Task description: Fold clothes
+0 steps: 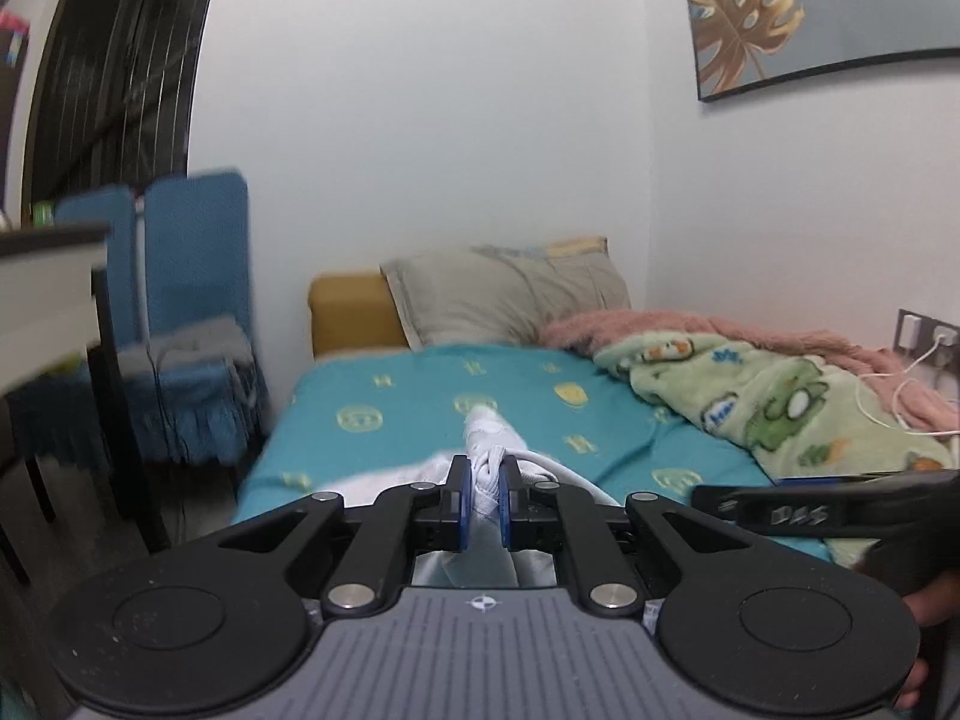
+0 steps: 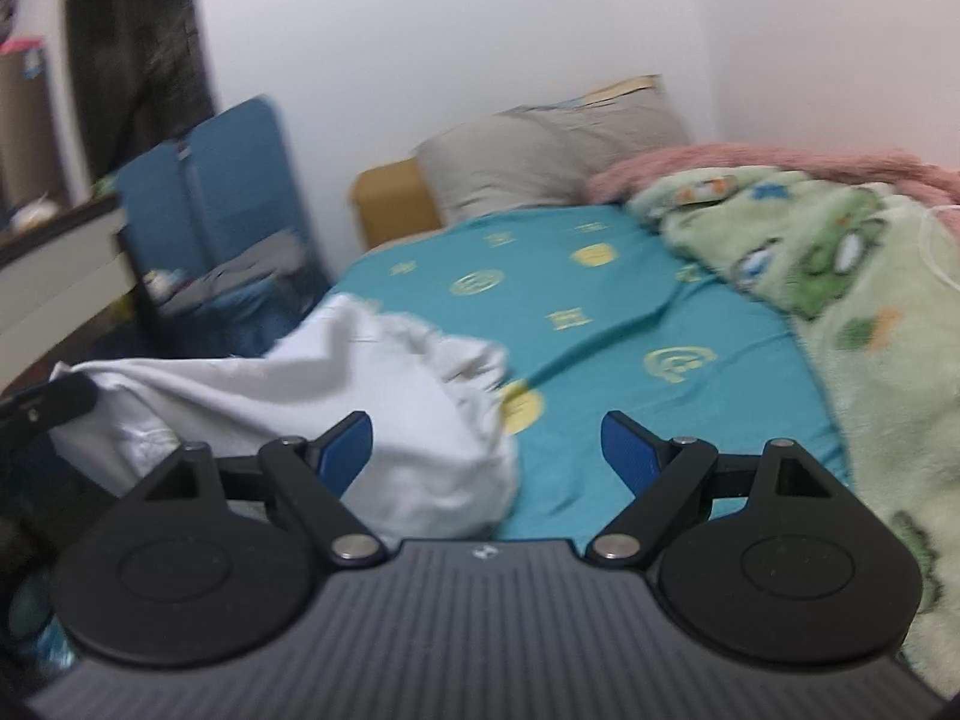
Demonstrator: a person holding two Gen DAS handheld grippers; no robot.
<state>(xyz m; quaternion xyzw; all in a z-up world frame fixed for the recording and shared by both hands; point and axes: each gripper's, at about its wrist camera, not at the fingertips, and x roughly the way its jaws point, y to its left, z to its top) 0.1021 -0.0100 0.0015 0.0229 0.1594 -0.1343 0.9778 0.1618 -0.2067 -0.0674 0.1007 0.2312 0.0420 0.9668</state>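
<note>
A white garment (image 2: 372,396) lies bunched on the teal bedsheet (image 2: 600,300) at the near left side of the bed. My left gripper (image 1: 485,495) is shut on a bunched fold of the white garment (image 1: 489,438), held above the sheet (image 1: 420,396). My right gripper (image 2: 486,450) is open and empty, just right of the garment's near edge, its left pad (image 2: 345,447) over the cloth. The right gripper also shows in the left wrist view (image 1: 828,507) at the right. The left gripper's tip shows at the far left of the right wrist view (image 2: 42,405).
A grey pillow (image 1: 504,294) and a yellow box (image 1: 354,315) lie at the bed's head. A green cartoon blanket (image 1: 762,396) and pink blanket (image 1: 690,324) cover the right side. A blue chair with clothes (image 1: 192,324) and a desk (image 1: 48,276) stand left. A charger cable (image 1: 900,390) hangs by the wall.
</note>
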